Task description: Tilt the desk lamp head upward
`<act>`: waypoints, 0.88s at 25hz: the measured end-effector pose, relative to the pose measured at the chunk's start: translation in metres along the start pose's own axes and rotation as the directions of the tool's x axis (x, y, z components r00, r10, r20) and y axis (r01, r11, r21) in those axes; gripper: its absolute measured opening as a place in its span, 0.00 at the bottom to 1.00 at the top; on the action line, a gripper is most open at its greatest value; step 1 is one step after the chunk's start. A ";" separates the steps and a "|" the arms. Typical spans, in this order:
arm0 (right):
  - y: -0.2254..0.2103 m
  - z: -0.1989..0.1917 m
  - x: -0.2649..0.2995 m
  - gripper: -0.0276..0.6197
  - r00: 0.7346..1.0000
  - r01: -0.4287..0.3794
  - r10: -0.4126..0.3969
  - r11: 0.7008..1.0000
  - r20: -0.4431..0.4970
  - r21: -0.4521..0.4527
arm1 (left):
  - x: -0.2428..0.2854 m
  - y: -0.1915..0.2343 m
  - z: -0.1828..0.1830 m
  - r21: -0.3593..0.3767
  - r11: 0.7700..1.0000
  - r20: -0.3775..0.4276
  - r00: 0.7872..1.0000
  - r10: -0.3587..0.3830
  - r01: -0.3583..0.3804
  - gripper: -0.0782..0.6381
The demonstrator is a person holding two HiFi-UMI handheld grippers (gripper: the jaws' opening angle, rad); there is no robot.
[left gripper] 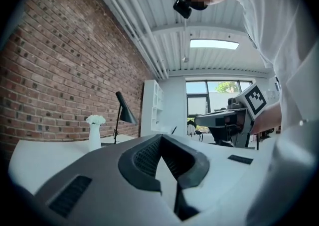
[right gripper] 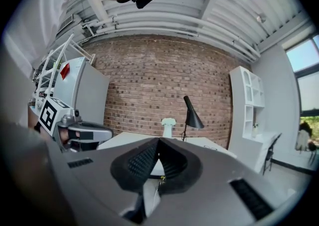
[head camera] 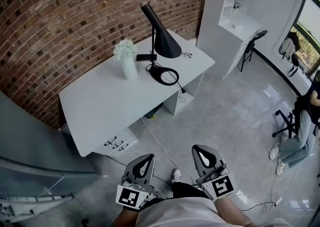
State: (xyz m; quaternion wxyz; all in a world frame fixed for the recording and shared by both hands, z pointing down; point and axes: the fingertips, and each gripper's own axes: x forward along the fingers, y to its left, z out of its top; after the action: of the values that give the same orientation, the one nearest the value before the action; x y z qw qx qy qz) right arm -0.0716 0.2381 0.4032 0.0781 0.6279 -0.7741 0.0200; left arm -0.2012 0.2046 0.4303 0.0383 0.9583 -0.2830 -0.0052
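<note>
A black desk lamp stands at the far right part of a white desk (head camera: 100, 106), its cone head (head camera: 166, 45) tilted downward over a round base (head camera: 165, 76). The same lamp head (left gripper: 126, 114) (right gripper: 192, 113) appears small and distant in both gripper views. My left gripper (head camera: 146, 161) (left gripper: 160, 137) and right gripper (head camera: 201, 153) (right gripper: 158, 140) hang low in front of my body, over the floor and well short of the desk. Their jaws meet at the tips with nothing between them.
A white vase of flowers (head camera: 128, 61) stands left of the lamp. A cable (head camera: 160, 143) trails over the floor from the desk. A drawer unit (head camera: 117, 143) sits beneath. A white shelf unit (head camera: 240, 6), black chair (head camera: 252, 43) and seated person (head camera: 302, 131) are at right.
</note>
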 end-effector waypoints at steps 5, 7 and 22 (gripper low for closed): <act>-0.050 -0.008 0.033 0.07 1.000 -0.030 0.030 0.999 0.006 -0.027 | 0.044 0.017 -0.004 0.014 0.999 -0.008 0.999 0.047 -0.047 0.12; -0.066 -0.005 0.049 0.07 0.998 -0.064 0.064 0.997 0.019 -0.038 | 0.064 0.024 0.002 0.026 0.997 -0.003 0.998 0.068 -0.068 0.11; -0.075 0.008 0.143 0.07 0.961 -0.264 0.260 0.964 0.095 0.024 | 0.130 0.049 0.017 0.029 0.992 -0.002 0.992 0.124 -0.124 0.12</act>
State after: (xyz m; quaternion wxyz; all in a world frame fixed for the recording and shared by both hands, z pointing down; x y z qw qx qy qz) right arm -0.0281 0.0829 0.4113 0.0281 0.5216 -0.8526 0.0159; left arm -0.1194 0.0923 0.4189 0.0254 0.9394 -0.3418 0.0031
